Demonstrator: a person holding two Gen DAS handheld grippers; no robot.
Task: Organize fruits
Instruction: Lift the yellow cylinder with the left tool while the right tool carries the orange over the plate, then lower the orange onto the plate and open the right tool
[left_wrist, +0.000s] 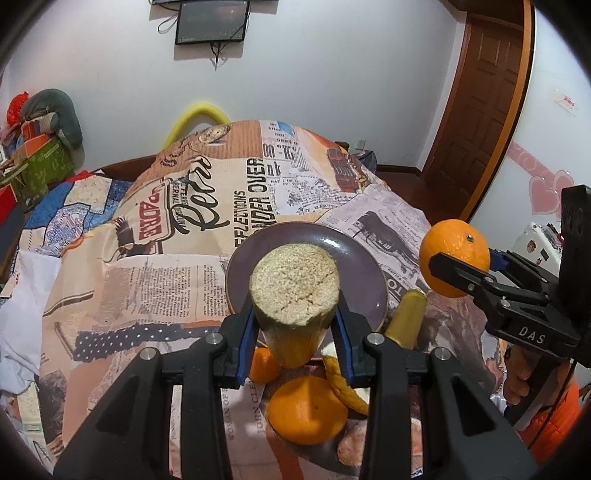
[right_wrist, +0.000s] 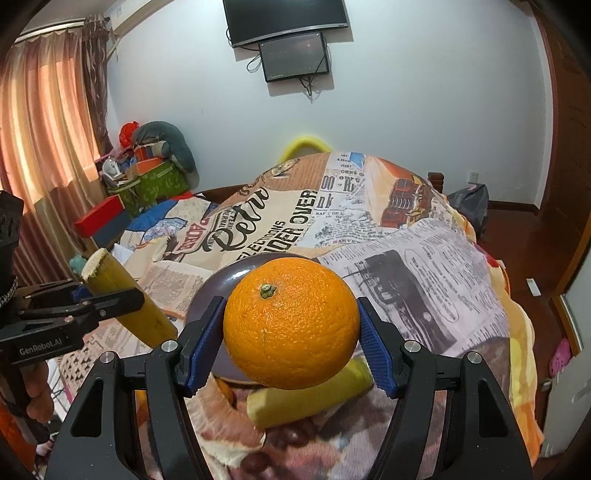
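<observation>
My left gripper (left_wrist: 293, 325) is shut on a yellow-green sugarcane piece (left_wrist: 294, 284) with a pale fibrous cut end, held above the near edge of a purple plate (left_wrist: 354, 258). It also shows in the right wrist view (right_wrist: 122, 291). My right gripper (right_wrist: 291, 332) is shut on a large orange (right_wrist: 291, 325), held in the air just above and right of the plate (right_wrist: 221, 284); the orange also shows in the left wrist view (left_wrist: 455, 258). Below my left gripper lie another orange (left_wrist: 306, 410), a smaller orange (left_wrist: 263, 365), a second sugarcane piece (left_wrist: 406, 317) and a peel (left_wrist: 343, 384).
Everything sits on a table draped in a newspaper-print cloth (left_wrist: 166, 266). A cluttered pile of boxes and cushions (right_wrist: 155, 166) stands at the back left by a curtain. Screens (right_wrist: 291, 59) hang on the far wall. A wooden door (left_wrist: 480, 110) is at the right.
</observation>
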